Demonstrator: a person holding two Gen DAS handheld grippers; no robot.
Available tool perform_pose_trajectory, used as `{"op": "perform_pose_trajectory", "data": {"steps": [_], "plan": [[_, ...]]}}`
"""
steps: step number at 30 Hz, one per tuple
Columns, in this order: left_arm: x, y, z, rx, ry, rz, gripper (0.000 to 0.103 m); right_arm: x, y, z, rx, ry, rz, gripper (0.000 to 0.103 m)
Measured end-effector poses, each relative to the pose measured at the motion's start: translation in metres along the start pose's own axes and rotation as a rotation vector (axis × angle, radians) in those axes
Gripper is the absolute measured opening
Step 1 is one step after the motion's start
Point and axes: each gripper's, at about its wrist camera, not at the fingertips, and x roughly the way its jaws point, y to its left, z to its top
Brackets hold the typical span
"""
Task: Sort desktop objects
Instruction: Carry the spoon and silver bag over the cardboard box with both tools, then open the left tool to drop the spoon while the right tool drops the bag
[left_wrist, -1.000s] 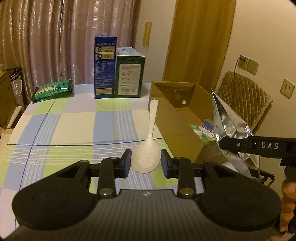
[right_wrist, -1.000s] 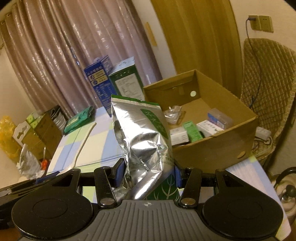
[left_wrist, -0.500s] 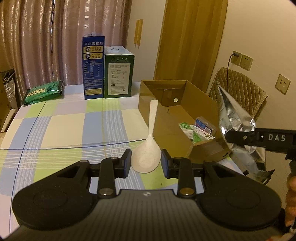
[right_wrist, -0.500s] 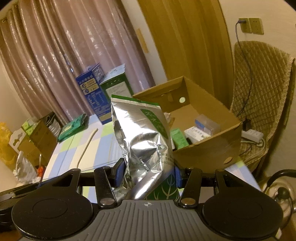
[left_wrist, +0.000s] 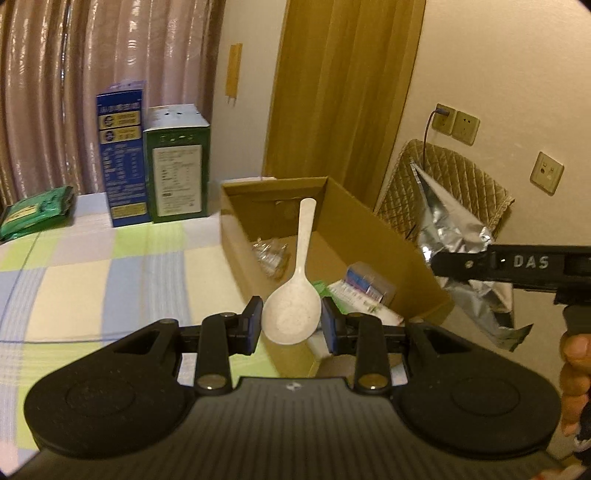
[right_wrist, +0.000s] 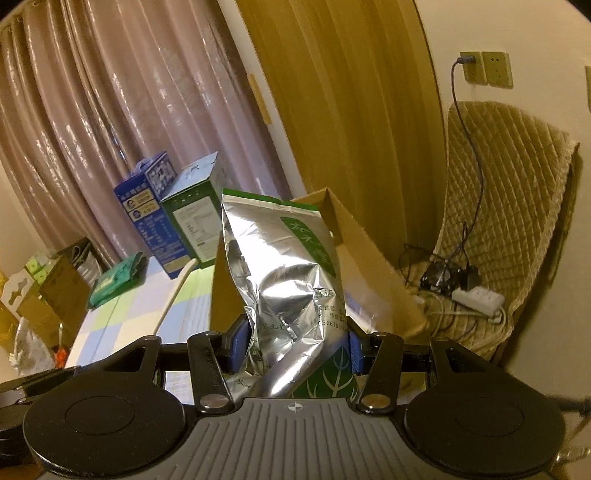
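My left gripper (left_wrist: 291, 325) pinches a white spoon (left_wrist: 293, 306) by its bowl, handle pointing away over the open cardboard box (left_wrist: 373, 236). To the right, my right gripper (right_wrist: 295, 345) clamps a silver foil bag (right_wrist: 288, 288) upright, beside the box's near corner. Farther left, a blue carton (left_wrist: 122, 158) and a green carton (left_wrist: 177, 162) stand on the checked tablecloth (left_wrist: 92, 273).

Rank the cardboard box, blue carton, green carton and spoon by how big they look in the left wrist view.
1. Cardboard box, largest.
2. Blue carton.
3. Green carton, slightly shorter than the blue one.
4. Spoon, smallest, though it sits closest to the camera, so it looks bigger than it is.
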Motion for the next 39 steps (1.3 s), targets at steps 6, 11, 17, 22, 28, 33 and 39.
{"op": "perform_pose_trajectory", "data": {"steps": [6,11,17,22,28,33,39], "plan": [[0.035,-0.01,0.02,-0.015,0.005,-0.017,0.028,0.029,-0.016,0.025,-0.021,0.013,-0.013,0.049],[0.059,-0.012,0.032,-0.021,0.014,-0.018,0.028,0.056,-0.027,0.039,-0.031,0.033,-0.02,0.049],[0.083,-0.008,0.039,-0.03,0.034,-0.019,0.028,0.081,-0.033,0.047,-0.038,0.052,-0.018,0.049],[0.1,-0.003,0.044,-0.06,0.042,-0.036,0.028,0.098,-0.037,0.05,-0.033,0.066,-0.019,0.049],[0.119,0.001,0.05,-0.073,0.05,-0.057,0.036,0.112,-0.038,0.056,-0.032,0.075,-0.018,0.049],[0.113,0.011,0.041,-0.072,0.041,-0.027,0.044,0.12,-0.038,0.058,-0.031,0.086,-0.02,0.049],[0.094,0.027,0.028,-0.102,0.027,0.002,0.044,0.126,-0.034,0.051,-0.032,0.11,-0.016,0.049]]}}
